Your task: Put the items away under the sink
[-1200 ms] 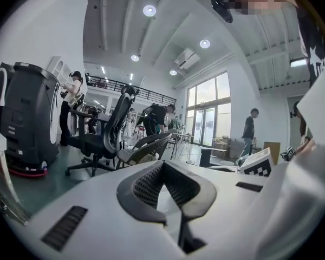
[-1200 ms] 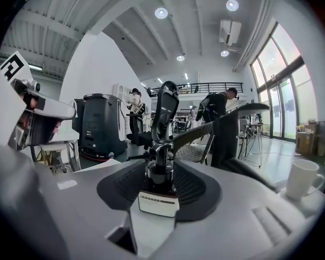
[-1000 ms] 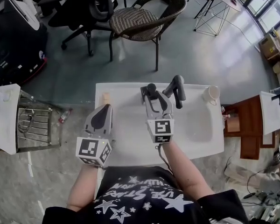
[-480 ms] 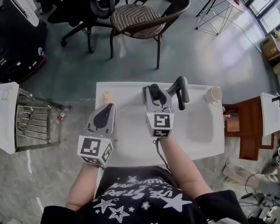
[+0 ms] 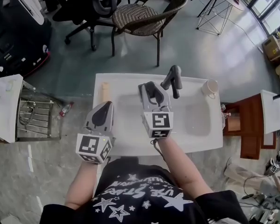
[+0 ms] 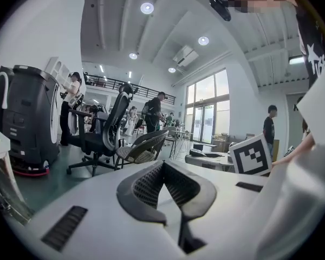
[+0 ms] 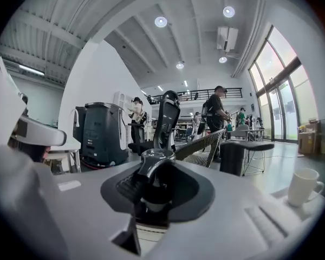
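The right gripper (image 7: 151,186), whose jaws have just been closing and now pinch a small dark glossy-topped item (image 7: 153,166), should probably hold that squeeze steady, the left gripper (image 6: 163,169) idle beside it with jaws together on nothing, and lift clear of the faucet (image 5: 173,80) just ahead to its right.

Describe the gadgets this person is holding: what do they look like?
Left gripper and right gripper: light grey shells, dark ribbed jaw pads, each with a white cube bearing black square markers. The person wears a black T-shirt with white stars.
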Available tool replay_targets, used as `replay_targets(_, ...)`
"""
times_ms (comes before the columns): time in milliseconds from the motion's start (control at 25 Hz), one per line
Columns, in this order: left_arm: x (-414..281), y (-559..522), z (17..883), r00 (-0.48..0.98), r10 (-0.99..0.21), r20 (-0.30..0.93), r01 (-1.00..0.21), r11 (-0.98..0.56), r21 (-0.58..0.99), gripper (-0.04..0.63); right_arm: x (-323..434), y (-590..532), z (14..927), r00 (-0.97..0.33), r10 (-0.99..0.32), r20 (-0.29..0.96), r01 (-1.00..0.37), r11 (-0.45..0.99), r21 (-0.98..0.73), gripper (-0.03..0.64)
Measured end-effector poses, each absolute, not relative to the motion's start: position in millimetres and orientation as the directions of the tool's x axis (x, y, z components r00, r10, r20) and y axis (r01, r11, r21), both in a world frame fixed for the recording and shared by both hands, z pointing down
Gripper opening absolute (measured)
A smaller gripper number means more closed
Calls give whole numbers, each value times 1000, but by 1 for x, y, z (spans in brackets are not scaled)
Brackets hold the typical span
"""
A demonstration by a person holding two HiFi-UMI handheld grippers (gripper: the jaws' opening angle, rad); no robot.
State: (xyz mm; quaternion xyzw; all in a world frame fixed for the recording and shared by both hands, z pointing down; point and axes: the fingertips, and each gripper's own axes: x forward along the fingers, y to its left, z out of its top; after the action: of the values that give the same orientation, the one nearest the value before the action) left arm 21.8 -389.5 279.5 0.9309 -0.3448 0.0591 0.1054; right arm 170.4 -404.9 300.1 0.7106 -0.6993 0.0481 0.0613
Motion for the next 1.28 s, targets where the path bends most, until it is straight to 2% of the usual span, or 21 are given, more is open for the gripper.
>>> replay_targets(200, 28, -338, 271, 751, -639, 169, -659, -742, 124, 9, 161, -347, 295, -40, -985, 167, -999, 34, -42, 95)
replay_targets(600, 49, -209, 266, 740, -654, 160, -672, -733, 108, 9, 176, -204, 290, -64, -983, 172, -998, 64, -10, 95)
replay_targets(880, 38, -135, 280, 698, -690, 194, -715, -690, 116, 9, 172, -123, 293, -110, -980, 163, -994, 104, -43, 95)
replay_targets(1280, 15, -91, 308, 653, -720, 233, -754, -646, 117, 9, 142, -52, 339, -133, -968, 211, -988, 114, -101, 95)
